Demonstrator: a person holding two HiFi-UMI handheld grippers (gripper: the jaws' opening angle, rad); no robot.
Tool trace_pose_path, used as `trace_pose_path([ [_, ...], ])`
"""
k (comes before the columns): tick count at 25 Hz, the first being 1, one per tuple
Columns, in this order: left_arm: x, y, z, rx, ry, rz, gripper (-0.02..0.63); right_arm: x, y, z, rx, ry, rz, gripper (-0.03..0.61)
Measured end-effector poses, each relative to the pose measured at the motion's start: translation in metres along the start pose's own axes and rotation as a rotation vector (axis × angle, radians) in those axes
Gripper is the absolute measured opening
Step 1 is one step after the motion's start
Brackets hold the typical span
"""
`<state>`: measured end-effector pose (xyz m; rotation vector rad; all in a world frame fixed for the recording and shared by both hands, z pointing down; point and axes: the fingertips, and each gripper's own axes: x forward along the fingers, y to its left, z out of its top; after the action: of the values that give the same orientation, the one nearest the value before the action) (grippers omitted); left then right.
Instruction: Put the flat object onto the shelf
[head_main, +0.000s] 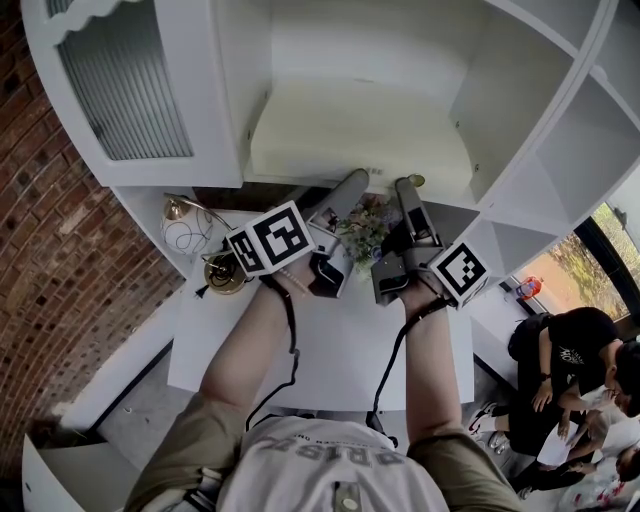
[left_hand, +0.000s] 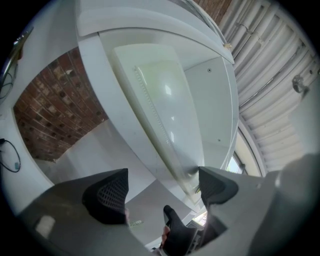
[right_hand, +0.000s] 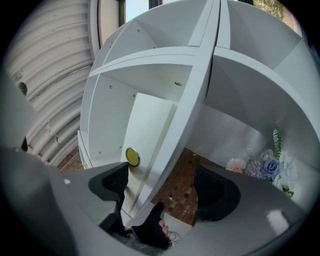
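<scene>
Setting: white shelf (head_main: 530, 120) over counter (head_main: 340, 350).
Board (head_main: 360, 130): lying on shelf; judged stiff, light, slippery; near edge to be gripped.
Jaws: left gripper (left_hand: 162, 187), right gripper (right_hand: 165, 187) parted, empty.

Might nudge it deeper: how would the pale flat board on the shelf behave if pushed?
The pale flat board looks rigid, its edges straight, so it would probably slide, not bend. Its glossy face suggests slipperiness. Lying flat, it seems unlikely to tip.

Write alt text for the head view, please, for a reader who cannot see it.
Seen from above, a person aims the left claw and right claw at a white shelf unit where a pale flat panel lies; artificial flowers sit between the claws.
</scene>
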<state>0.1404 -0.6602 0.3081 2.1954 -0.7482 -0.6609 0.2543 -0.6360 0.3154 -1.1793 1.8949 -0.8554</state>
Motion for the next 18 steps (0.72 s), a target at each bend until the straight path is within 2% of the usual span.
trace_pose_path([
  [4,-0.006,0.000,-0.002,0.002,0.000,0.018,0.449,-0.006,0.004,-0.001,0.006,-0.001,0.004,0.414],
  [6,-0.014,-0.002,-0.005,0.035,0.004,0.027,0.449,-0.014,0.007,-0.001,-0.014,-0.001,0.016,0.409],
  [11,-0.048,-0.012,-0.022,0.230,0.019,0.078,0.416,-0.051,0.017,0.000,-0.143,0.012,0.044,0.337],
  [13,-0.068,-0.016,-0.030,0.315,0.016,0.106,0.367,-0.069,0.020,-0.005,-0.206,0.024,0.047,0.314],
  [16,-0.099,-0.022,-0.042,0.421,0.003,0.156,0.288,-0.100,0.014,-0.015,-0.324,0.045,0.001,0.262],
  [18,-0.119,-0.029,-0.052,0.484,-0.001,0.186,0.266,-0.122,0.011,-0.023,-0.409,0.063,-0.027,0.237],
])
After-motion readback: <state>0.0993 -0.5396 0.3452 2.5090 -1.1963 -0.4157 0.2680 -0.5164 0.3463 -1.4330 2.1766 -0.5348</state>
